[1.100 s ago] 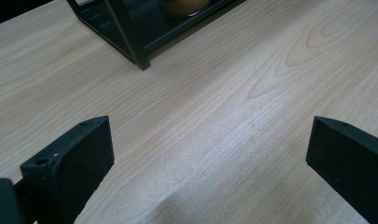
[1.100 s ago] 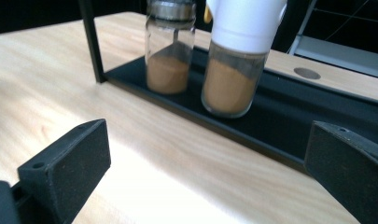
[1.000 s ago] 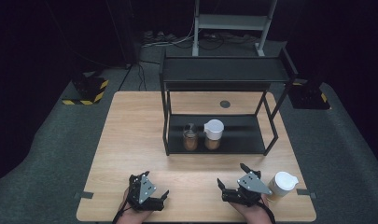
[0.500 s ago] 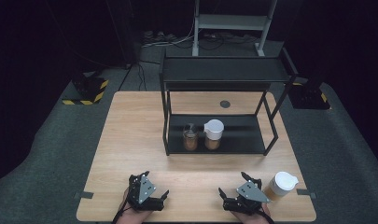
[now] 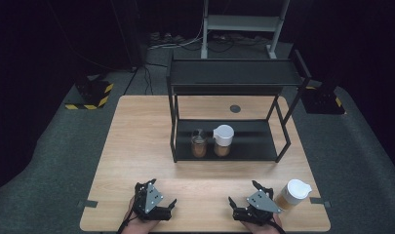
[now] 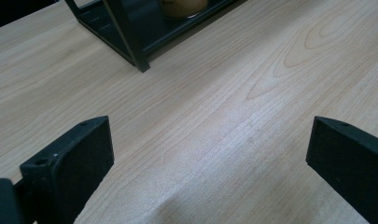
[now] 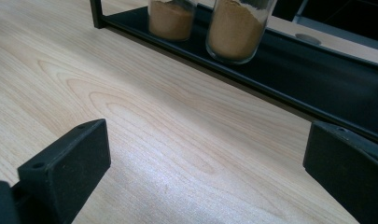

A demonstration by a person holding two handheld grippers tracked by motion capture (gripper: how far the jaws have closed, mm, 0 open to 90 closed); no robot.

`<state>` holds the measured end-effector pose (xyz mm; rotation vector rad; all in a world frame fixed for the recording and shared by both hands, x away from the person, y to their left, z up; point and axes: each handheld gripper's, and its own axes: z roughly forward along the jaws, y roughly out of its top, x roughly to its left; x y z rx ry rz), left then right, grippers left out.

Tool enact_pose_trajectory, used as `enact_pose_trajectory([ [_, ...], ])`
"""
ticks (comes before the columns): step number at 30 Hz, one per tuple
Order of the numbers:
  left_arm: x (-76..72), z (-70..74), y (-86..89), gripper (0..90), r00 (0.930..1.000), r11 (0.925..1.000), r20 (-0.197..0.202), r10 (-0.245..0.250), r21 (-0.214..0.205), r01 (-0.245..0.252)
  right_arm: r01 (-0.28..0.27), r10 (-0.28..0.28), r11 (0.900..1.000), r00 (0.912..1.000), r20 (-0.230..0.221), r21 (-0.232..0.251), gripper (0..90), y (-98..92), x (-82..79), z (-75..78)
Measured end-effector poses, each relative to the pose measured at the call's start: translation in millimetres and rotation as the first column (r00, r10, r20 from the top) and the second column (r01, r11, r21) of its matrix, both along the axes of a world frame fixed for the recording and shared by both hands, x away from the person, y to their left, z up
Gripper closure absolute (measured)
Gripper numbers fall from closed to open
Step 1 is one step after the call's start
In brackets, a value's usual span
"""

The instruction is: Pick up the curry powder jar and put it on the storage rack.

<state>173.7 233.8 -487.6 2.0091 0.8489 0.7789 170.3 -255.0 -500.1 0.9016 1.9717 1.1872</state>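
My left gripper (image 5: 171, 204) and right gripper (image 5: 232, 204) rest at the near table (image 5: 136, 141) edge, jaws spread wide and empty. A lidded jar (image 5: 292, 194) stands just beside my right, likely next to shelve. Farther off, two spice jars (image 7: 203, 25) sit on the rack's (image 5: 234, 73) lower shelf.

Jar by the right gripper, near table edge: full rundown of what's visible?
The jar stands upright on the wooden table near its front right corner, just right of the right gripper. It has a white lid with a small tab at one side and a body showing tan-brown contents, seemingly clear-walled. Whether the gripper touches it cannot be told; the jaws stand open, away from it.
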Motion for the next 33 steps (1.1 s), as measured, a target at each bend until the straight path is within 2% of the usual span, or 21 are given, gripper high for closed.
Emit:
enact_pose_trajectory([
  [6, -0.9, -0.8, 0.3, 1.0, 1.0, 1.0, 0.006, -0.002, -0.002, 0.002, -0.001, 0.001, 1.0, 1.0, 0.006, 0.006, 0.0, -0.7, -0.7, -1.0],
  [10, -2.1, -1.1, -0.6, 1.0, 1.0, 1.0, 0.01, -0.002, 0.003, 0.002, -0.017, 0.017, 0.9998, 0.9997, 0.018, -0.008, 0.0, 0.5, -2.7, -0.6],
  [14, -1.5, -0.2, -1.6, 1.0, 1.0, 0.9999, 0.007, -0.007, 0.013, 0.007, -0.026, 0.026, 0.9997, 0.9994, 0.024, 0.003, 0.0, -0.1, -5.0, 2.1],
  [16, -0.7, 0.2, -1.7, 1.0, 1.0, 0.9999, 0.002, -0.005, 0.013, 0.005, -0.04, 0.04, 0.9992, 0.998, 0.049, -0.001, 0.0, -0.8, -9.4, 7.3],
  [23, -1.3, -0.5, -0.9, 1.0, 1.0, 1.0, 0.005, -0.007, 0.007, 0.007, -0.069, 0.067, 0.9974, 0.9937, 0.09, 0.022, 0.0, -6.2, -18.5, 20.9],
  [33, -1.0, -0.5, -0.4, 1.0, 0.9999, 0.9999, 0.004, -0.011, 0.007, 0.011, -0.084, 0.077, 0.9955, 0.9885, 0.13, 0.044, 0.0, -13.2, -30.4, 36.4],
])
